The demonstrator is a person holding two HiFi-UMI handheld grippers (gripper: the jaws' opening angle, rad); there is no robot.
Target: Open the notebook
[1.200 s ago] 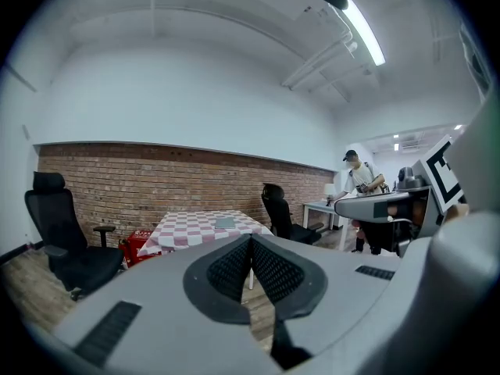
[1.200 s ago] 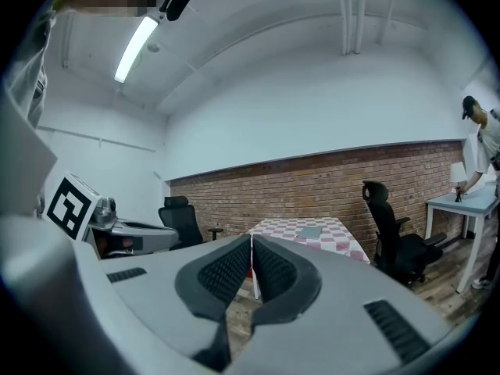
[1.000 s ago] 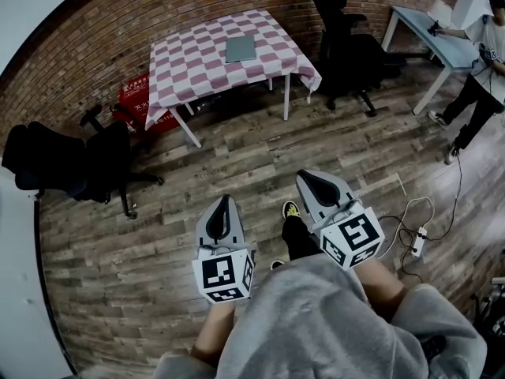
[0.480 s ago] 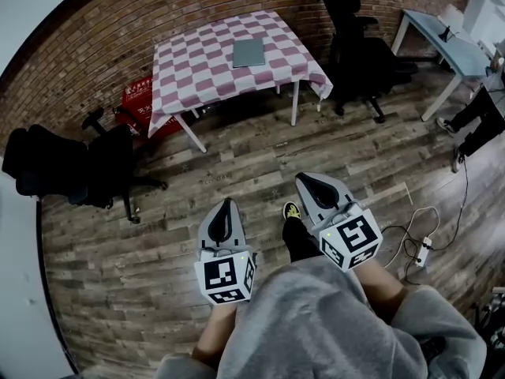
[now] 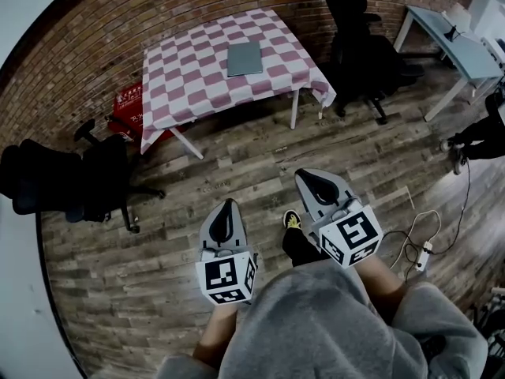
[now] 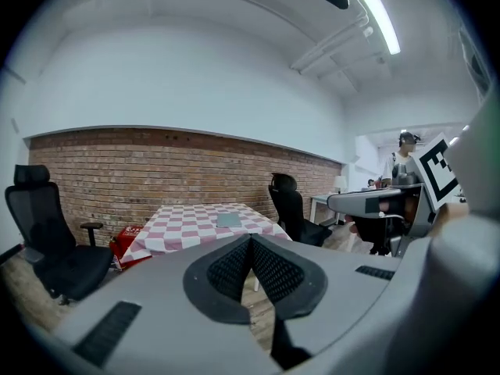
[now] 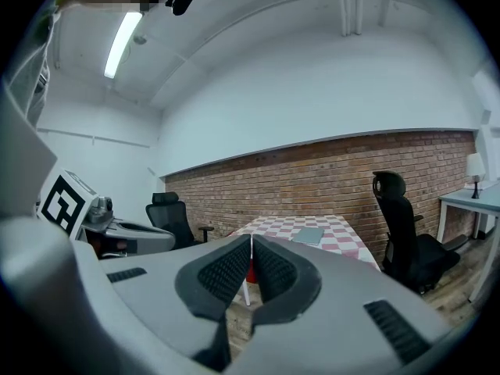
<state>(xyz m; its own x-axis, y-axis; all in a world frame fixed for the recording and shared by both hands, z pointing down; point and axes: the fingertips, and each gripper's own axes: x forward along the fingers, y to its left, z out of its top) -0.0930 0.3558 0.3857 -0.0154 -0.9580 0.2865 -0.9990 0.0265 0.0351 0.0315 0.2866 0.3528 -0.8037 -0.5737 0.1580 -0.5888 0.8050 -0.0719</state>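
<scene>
A closed grey notebook [image 5: 245,58] lies flat on a table with a red-and-white checked cloth [image 5: 189,81] by the brick wall, far ahead of me. It also shows as a small grey slab, the notebook [image 6: 230,219], in the left gripper view and as the notebook [image 7: 308,235] in the right gripper view. My left gripper [image 5: 226,212] and right gripper [image 5: 314,181] are held side by side over the wooden floor, well short of the table. Both are shut with nothing between the pads. Each points towards the table.
A black office chair [image 5: 359,46] stands right of the table, another black chair [image 5: 71,181] at the left. A red box [image 5: 130,103] sits under the table's left side. A light desk [image 5: 461,50] and a person's legs [image 5: 477,136] are at the right; a cable and power strip [image 5: 420,247] lie on the floor.
I have walked closer to the table: it and the notebook appear larger and nearer. The person at the right has slid towards the frame edge. Both grippers stay shut.
</scene>
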